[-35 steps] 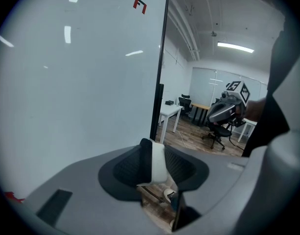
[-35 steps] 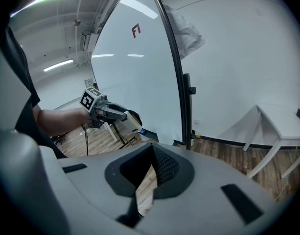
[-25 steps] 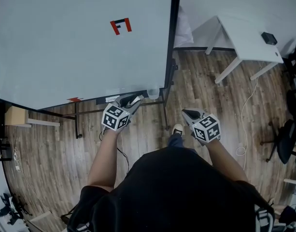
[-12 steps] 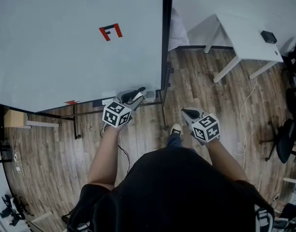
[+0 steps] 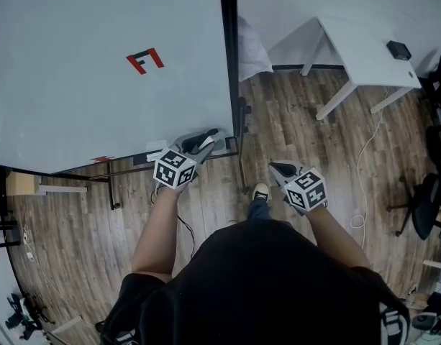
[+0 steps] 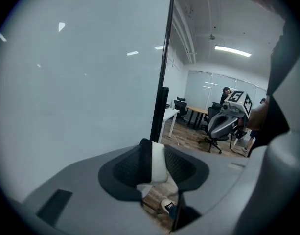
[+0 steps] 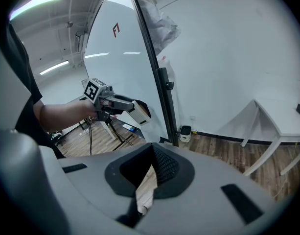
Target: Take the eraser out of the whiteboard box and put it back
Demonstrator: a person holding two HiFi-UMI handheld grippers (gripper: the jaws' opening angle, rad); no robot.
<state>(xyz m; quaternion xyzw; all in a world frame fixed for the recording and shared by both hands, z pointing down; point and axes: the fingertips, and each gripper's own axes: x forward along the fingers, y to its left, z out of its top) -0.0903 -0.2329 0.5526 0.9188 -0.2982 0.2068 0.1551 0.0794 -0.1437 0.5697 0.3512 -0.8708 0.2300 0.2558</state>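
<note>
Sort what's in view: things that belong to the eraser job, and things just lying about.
Job: eraser, clamped in the left gripper; whiteboard.
Lying about: white table, small black box on it, office chair, white cable.

Legible marks. Whiteboard [image 5: 76,92]: a single block letter F [image 5: 144,60], drawn in red and black, set slantwise as the head view shows it; the right gripper view shows the same letter high on the board, upright and small; a small red mark [image 5: 103,159] at the board's lower edge, too small to read. Marker cubes: the cube on the left gripper [image 5: 206,136] and that on the right gripper [image 5: 276,168] carry square black-and-white coded patterns, without letters or numerals. No brand name, number or other wording can be read elsewhere.
</note>
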